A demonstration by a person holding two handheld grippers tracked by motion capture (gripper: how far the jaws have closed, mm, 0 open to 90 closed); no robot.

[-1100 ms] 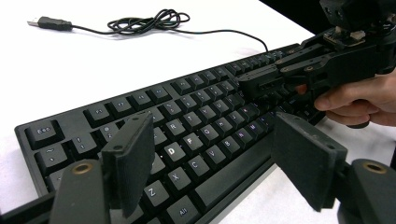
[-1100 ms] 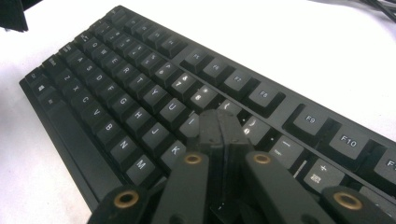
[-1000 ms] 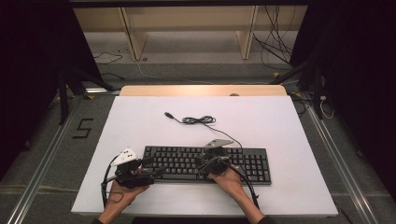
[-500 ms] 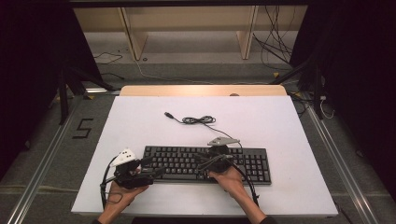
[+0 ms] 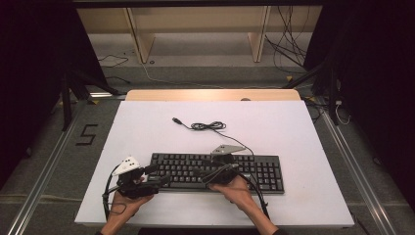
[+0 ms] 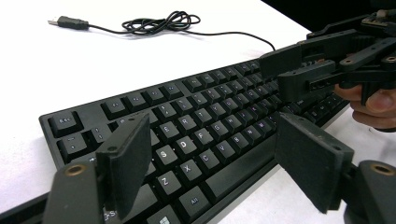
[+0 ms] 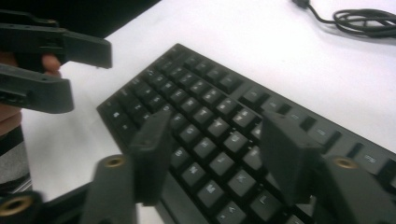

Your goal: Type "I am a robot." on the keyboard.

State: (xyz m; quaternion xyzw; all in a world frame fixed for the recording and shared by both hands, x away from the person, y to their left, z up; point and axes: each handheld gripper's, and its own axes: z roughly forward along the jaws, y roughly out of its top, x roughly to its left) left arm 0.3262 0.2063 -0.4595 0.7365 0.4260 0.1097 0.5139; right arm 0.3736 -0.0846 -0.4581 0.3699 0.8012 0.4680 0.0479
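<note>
- Black keyboard [image 5: 218,171] lies flat on the white table [image 5: 303,147], near our edge; its cable [image 5: 208,126] is coiled loosely behind it.
- Our left gripper [image 5: 151,180] hangs over the keyboard's left end, jaws spread, nothing between them.
- Our right gripper [image 5: 205,172] sits above the middle keys; its jaws have just been opening and hold nothing.
- Risk, as we judge it: pads dropping onto keys could press or pop a keycap.
- A one-sided lift could tilt the keyboard and drag the cable across the table.
</note>
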